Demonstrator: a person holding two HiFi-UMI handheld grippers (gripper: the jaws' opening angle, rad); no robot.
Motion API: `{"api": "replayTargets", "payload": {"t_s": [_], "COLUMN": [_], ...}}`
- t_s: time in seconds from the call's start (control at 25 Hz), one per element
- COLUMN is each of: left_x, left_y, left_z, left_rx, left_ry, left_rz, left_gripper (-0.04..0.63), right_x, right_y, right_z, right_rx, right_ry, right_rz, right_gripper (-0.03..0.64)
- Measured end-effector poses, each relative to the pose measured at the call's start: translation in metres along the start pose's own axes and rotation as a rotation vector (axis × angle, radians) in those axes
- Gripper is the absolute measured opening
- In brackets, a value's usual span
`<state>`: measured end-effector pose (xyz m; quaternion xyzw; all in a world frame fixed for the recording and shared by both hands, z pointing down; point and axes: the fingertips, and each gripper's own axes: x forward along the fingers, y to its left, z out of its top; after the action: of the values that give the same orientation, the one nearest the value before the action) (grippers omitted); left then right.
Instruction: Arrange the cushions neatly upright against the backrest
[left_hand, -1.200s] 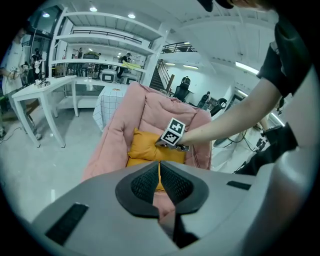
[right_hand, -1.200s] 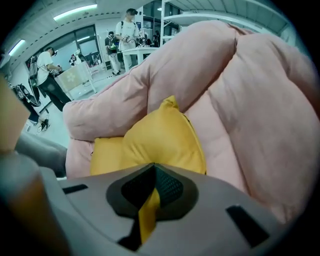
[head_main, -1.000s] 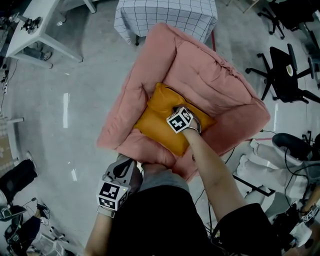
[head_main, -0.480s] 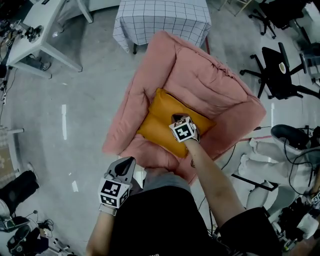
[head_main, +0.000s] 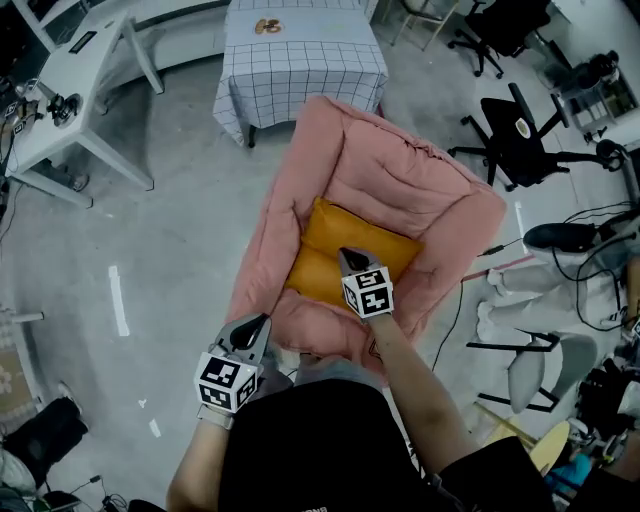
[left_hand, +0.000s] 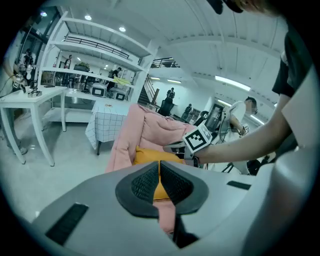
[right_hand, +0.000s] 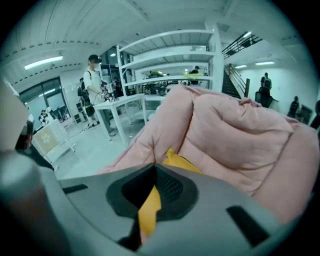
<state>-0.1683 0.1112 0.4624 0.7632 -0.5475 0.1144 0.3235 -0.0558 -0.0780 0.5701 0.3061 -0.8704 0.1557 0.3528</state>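
Right gripper (head_main: 348, 258) now higher above cushion (head_main: 320, 250)

We're in a big open lab or workshop (concrete floor (head_main: 170, 250), strip lights (left_hand: 232, 82)): white workbenches (head_main: 90, 65), tall shelving (left_hand: 100, 50), black office chairs (head_main: 520, 140), loose cables (head_main: 600, 212)

Floor: a grey concrete floor (head_main: 170, 230) is seen, marked with short white strips (head_main: 118, 300).
Tables: a checked-cloth table (head_main: 300, 60) and a white table (head_main: 70, 90) are set at the far side.
Seating: black office chairs (head_main: 520, 140) are placed at the right.
Shelving: white racks (left_hand: 95, 55) are lit by strip lights (left_hand: 235, 82).
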Motion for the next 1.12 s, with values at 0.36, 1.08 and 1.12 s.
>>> {"api": "replayTargets", "payload": {"t_s": [0.36,1.08,1.12], "left_x": [-0.019,-0.055,-0.058], "left_y": [0.019,-0.083,-0.089], "left_z": [0.035,0.129,0.135], "left_rx": [0.091,0.266,0.285], "left_ry": [-0.071,-0.218,-0.231], "left_rz": [-0.172,-0.373,-0.378], "left_gripper": [0.021,0.015,0.015], "right_x": [-0.091,-0.263,-0.270], "right_y": [0.043,0.106,0.108], "right_z": [0.049,0.110,0.115], "right_rx": [0.147,0.173,0.158], "right_ry": [-0.245,-0.557,-0.572], "right_rz": [-0.186,-0.179,-0.176], "right_gripper": [0.009,0.009,0.009]}}
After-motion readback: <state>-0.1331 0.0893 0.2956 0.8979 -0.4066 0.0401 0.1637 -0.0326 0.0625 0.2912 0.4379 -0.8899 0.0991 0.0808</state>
